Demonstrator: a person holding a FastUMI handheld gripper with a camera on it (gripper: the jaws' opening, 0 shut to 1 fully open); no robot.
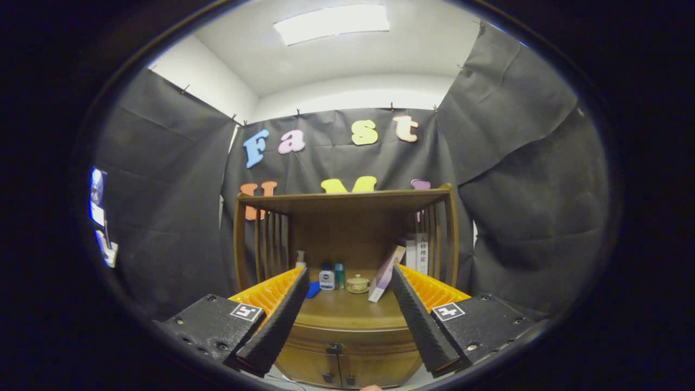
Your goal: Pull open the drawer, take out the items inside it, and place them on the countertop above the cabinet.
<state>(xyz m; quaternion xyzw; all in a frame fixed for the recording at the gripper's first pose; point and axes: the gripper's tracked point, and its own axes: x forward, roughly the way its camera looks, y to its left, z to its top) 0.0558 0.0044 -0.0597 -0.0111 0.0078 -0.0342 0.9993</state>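
Gripper view: the gripper (347,285) hangs in open air in front of the wooden cabinet (342,347), fingers spread wide with nothing between them. Below and between the fingers sits the drawer (336,336), closed, its small dark handle (335,348) facing us. Above its curved front edge, the countertop (342,307) has bare wood near the front. Further back stand a pump bottle (300,259), two small bottles (326,277), a lidded dish (358,283) and a leaning box (386,273). A shelf (345,201) caps the slatted sides.
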